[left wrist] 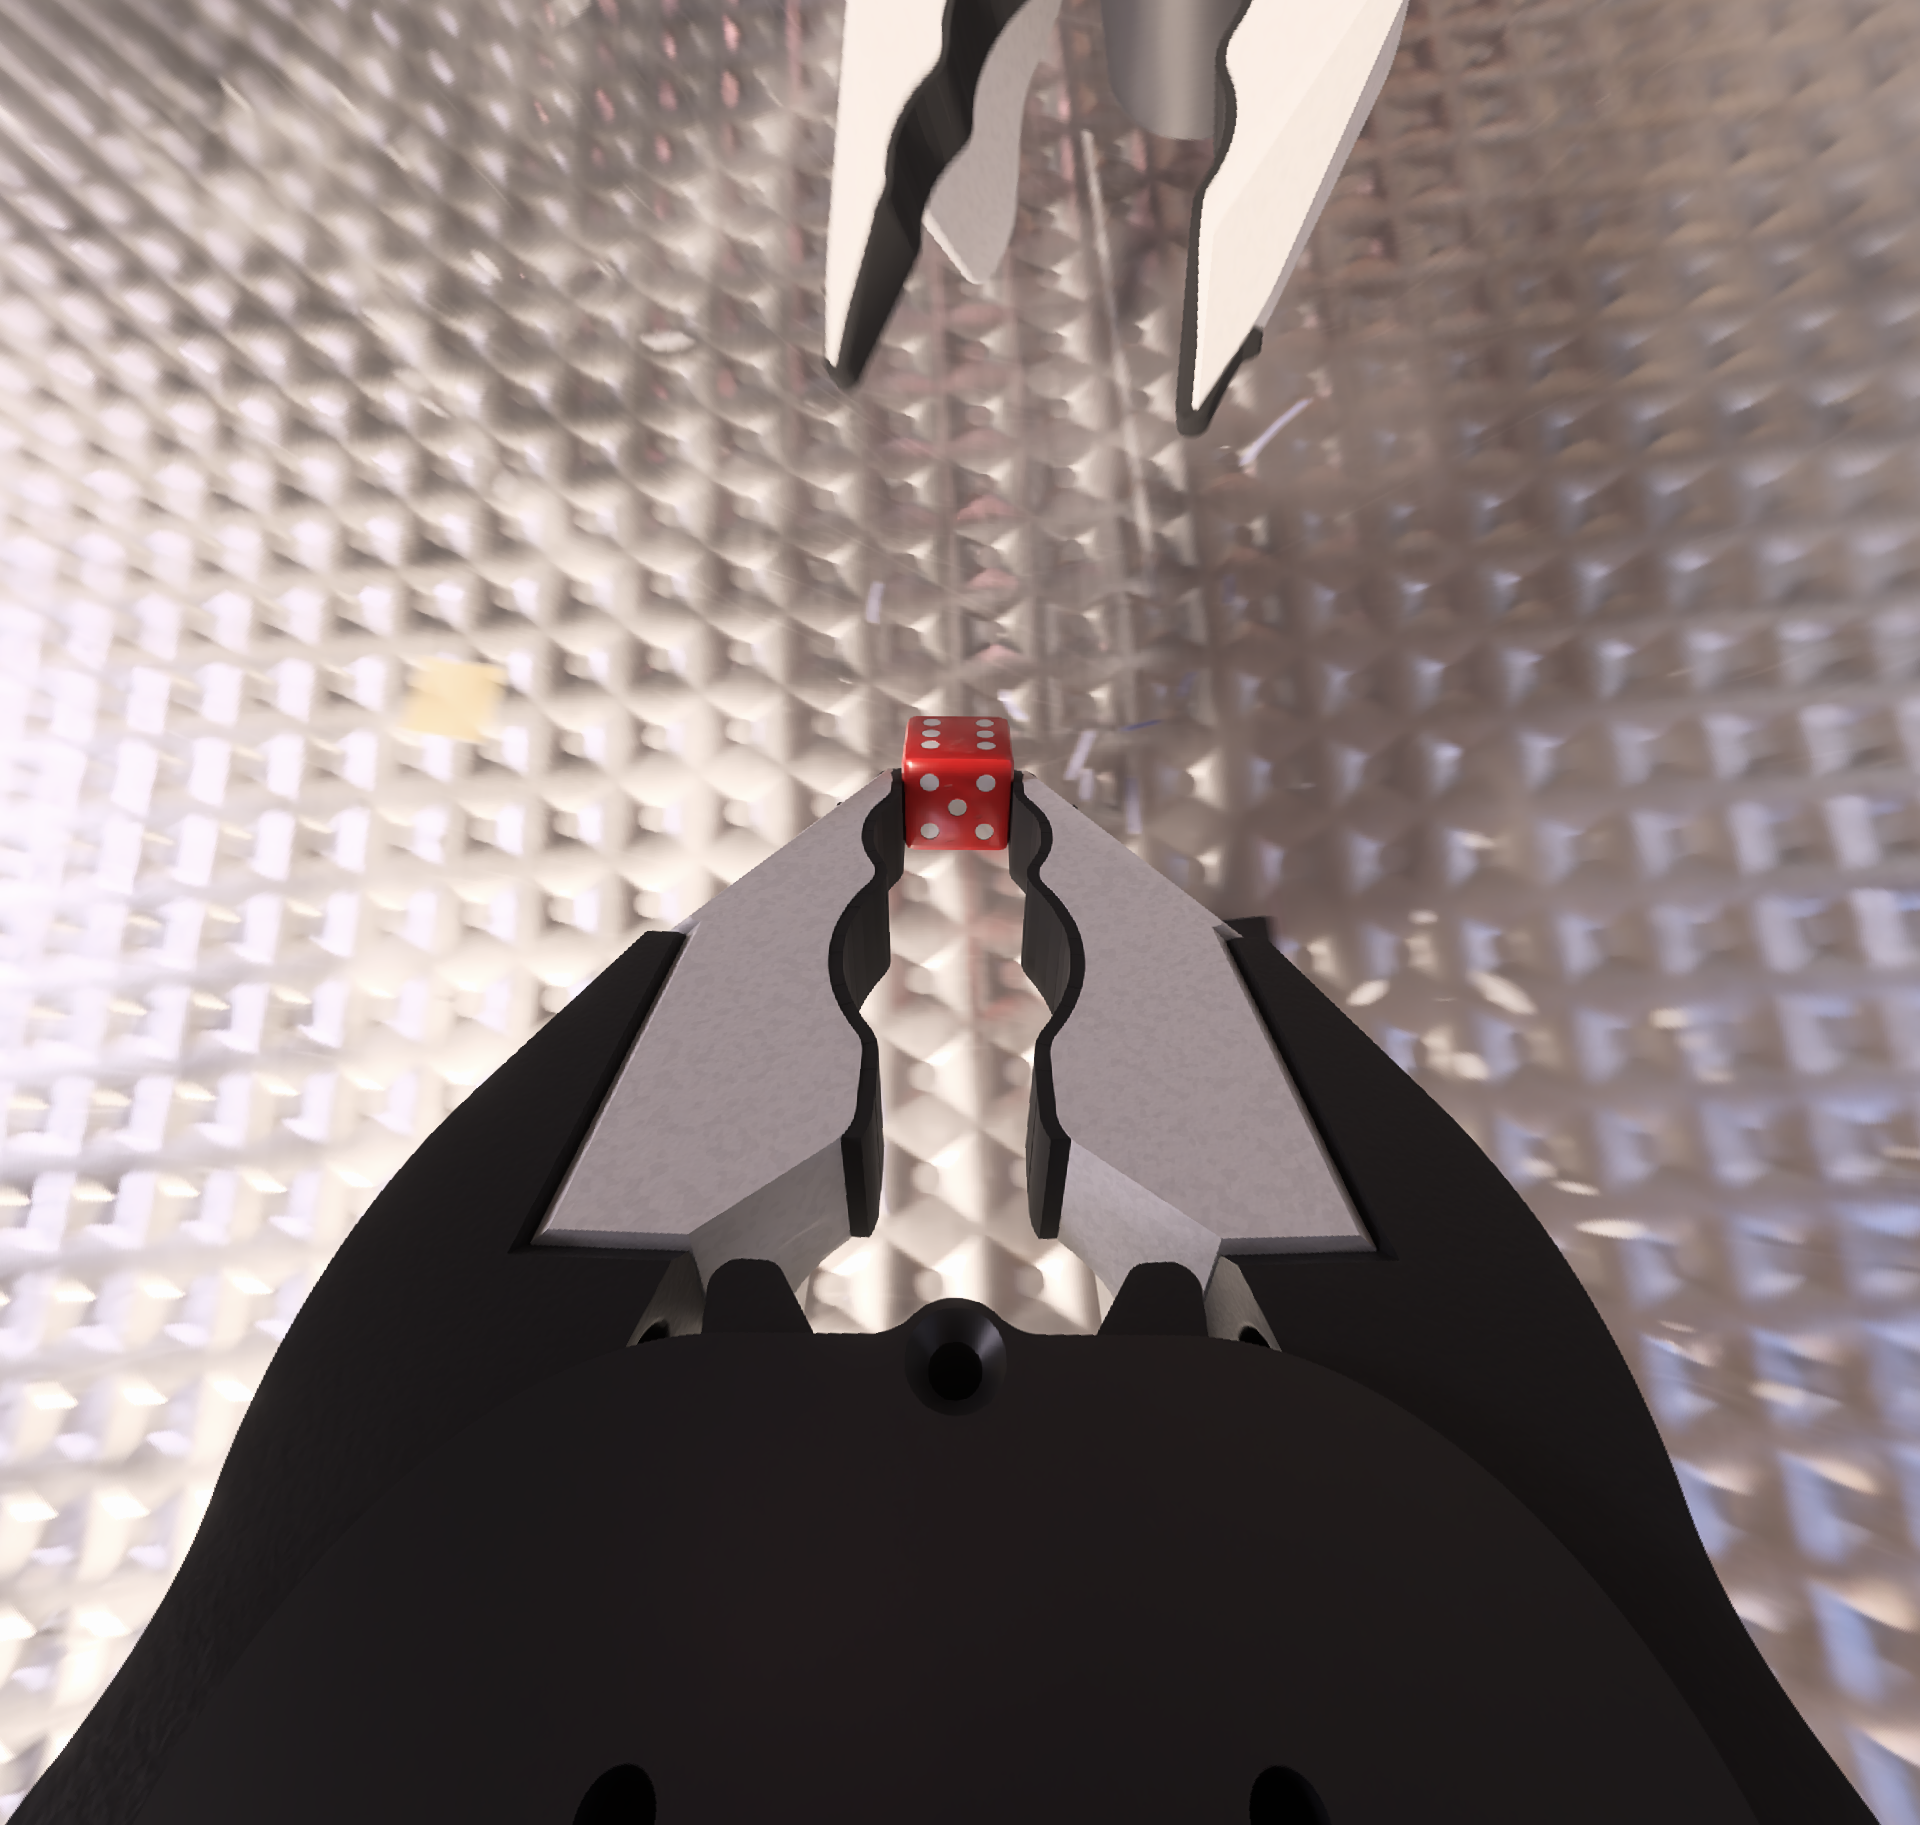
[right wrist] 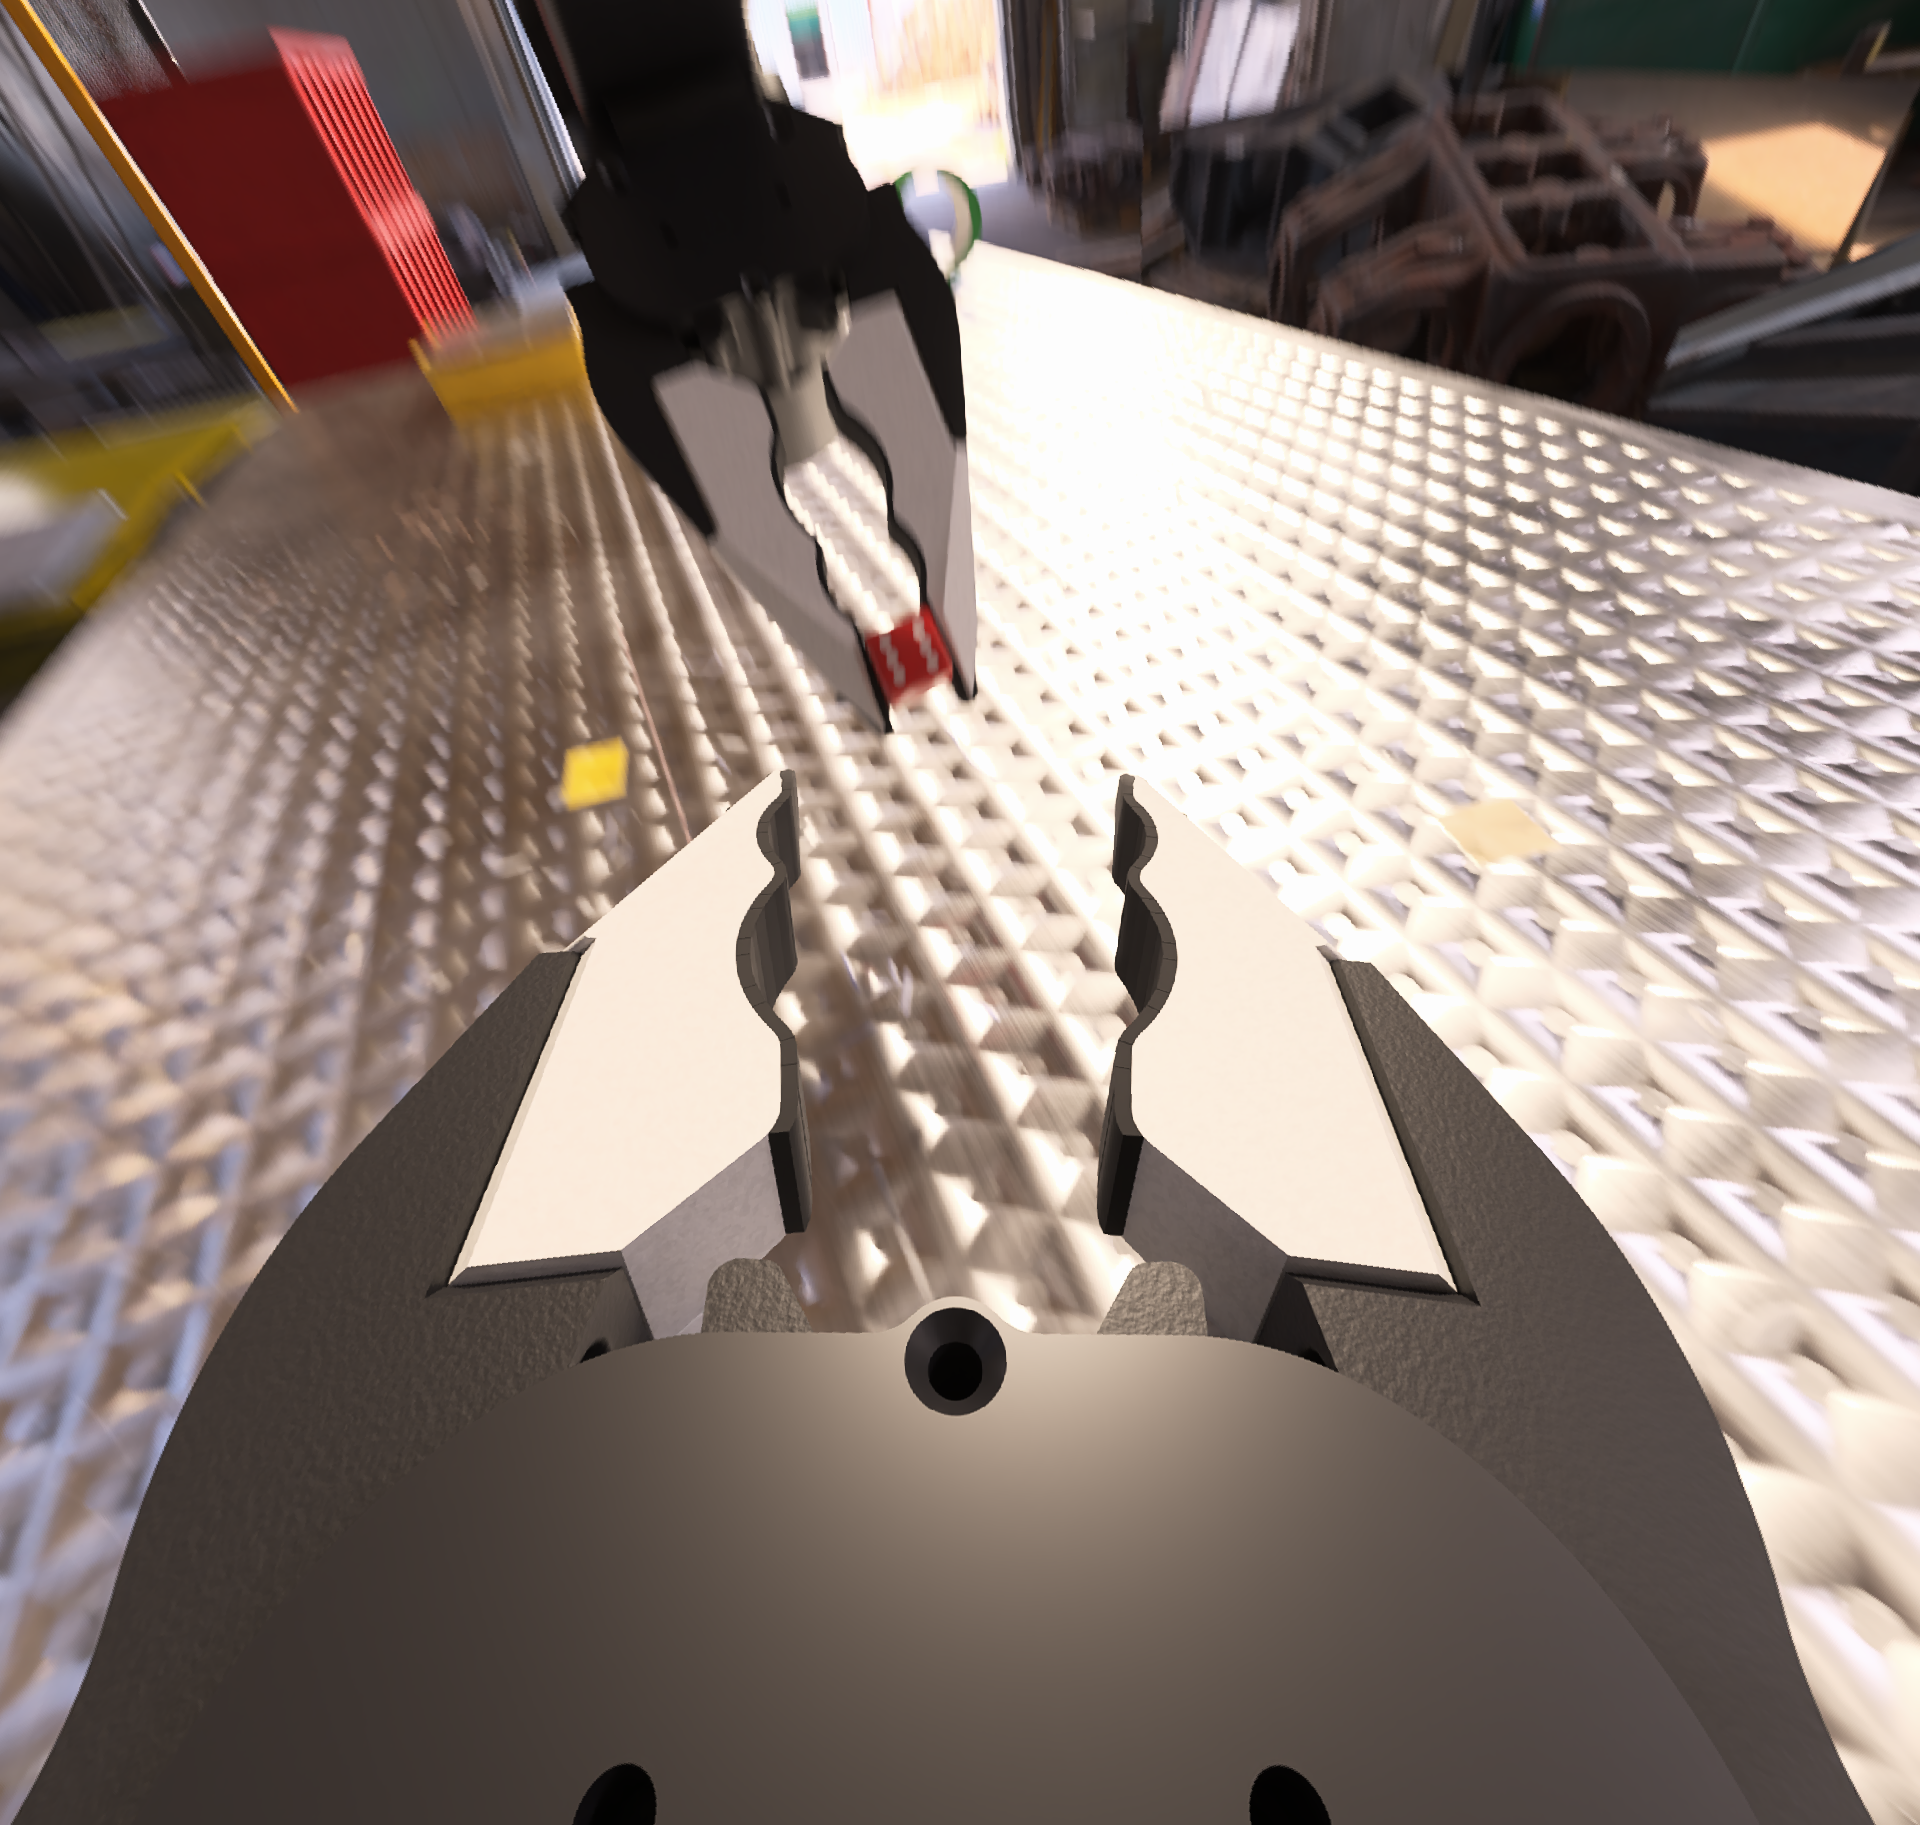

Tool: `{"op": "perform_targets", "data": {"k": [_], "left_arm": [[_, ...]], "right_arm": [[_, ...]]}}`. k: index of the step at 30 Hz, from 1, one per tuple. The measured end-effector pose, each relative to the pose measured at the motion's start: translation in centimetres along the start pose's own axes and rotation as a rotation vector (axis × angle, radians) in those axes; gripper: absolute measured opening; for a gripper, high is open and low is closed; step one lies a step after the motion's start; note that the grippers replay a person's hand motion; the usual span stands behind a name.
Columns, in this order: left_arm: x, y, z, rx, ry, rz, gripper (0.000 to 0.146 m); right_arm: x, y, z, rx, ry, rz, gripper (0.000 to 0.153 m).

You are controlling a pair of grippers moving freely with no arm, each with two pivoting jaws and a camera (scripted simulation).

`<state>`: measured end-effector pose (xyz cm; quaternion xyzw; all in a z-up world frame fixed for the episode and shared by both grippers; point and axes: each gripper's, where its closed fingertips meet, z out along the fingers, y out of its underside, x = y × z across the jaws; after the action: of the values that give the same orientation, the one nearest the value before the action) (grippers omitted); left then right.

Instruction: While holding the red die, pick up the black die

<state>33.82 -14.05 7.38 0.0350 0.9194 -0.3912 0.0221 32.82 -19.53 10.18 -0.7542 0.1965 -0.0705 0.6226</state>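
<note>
My left gripper is shut on the red die, which has white pips and sits between the fingertips, held above the embossed metal table. The right wrist view shows the left gripper ahead, tilted down, with the red die at its tips. My right gripper is open and empty, just short of the left one. It shows at the top of the left wrist view, open, pointing down. No black die is in view.
A pale tan square patch lies on the table left of the red die; it shows at the right in the right wrist view. A yellow square lies on the table at the left. A red cabinet and dark machinery stand beyond the table's far edge.
</note>
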Motion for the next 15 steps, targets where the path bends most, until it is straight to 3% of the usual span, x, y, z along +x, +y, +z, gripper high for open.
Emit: {"op": "perform_targets", "data": {"k": [3,9,12,15], "left_arm": [[-1.9,0.4,0.1,0.079,-0.173,0.186,0.019],[-4.0,2.3,1.3,0.089,-0.342,0.301,0.019],[-4.3,3.3,1.4,0.018,-0.392,0.399,0.019],[-4.7,4.0,1.4,-0.001,-0.404,0.403,0.019]], "right_arm": [[0.6,2.6,0.2,-0.18,0.047,-0.133,0.062],[-0.4,6.4,0.5,-0.419,-0.016,-0.257,0.063],[-1.2,7.3,0.8,-0.475,-0.056,-0.294,0.064],[-2.2,7.0,1.6,-0.467,-0.086,-0.296,0.062]]}}
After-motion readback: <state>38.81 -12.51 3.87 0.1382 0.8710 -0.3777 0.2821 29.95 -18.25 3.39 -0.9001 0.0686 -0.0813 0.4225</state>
